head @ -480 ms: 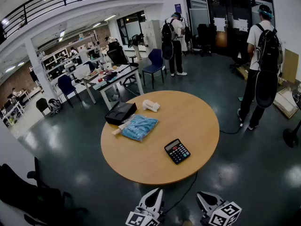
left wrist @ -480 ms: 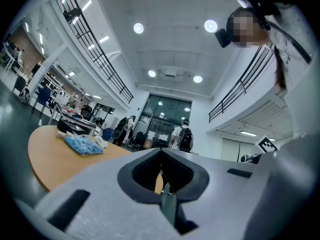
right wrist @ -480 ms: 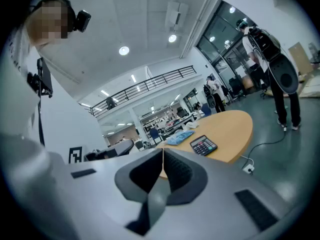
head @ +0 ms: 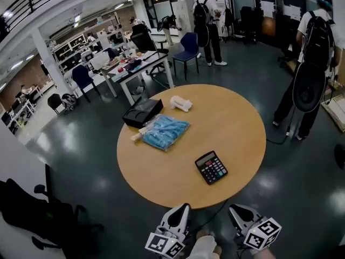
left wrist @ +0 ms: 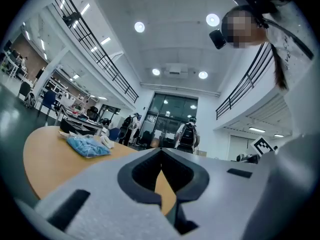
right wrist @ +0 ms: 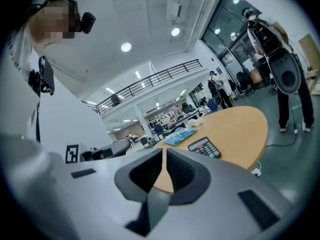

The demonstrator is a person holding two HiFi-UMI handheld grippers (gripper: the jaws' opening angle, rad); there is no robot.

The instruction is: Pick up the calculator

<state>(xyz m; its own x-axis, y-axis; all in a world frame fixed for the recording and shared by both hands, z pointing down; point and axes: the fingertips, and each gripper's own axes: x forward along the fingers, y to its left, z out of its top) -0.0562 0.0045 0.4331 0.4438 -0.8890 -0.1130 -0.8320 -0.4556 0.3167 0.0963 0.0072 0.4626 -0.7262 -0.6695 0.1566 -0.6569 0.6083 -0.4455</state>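
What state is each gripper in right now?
Left gripper: closed, empty.
Right gripper: closed, empty, not yet at the calculator.

Black rectangular plastic calculator (head: 211,167) (right wrist: 204,147): lies flat, keys up, untouched. Position: near the 5 o'clock rim of the round wooden table (head: 237,128). Display end points to 11 o'clock, key end to 5 o'clock.

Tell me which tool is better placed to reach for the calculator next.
Right, probably. The calculator lies just ahead of the right tool in the right gripper view; the view from the left tool does not show it. Both tools are shut and empty, so opening comes first.
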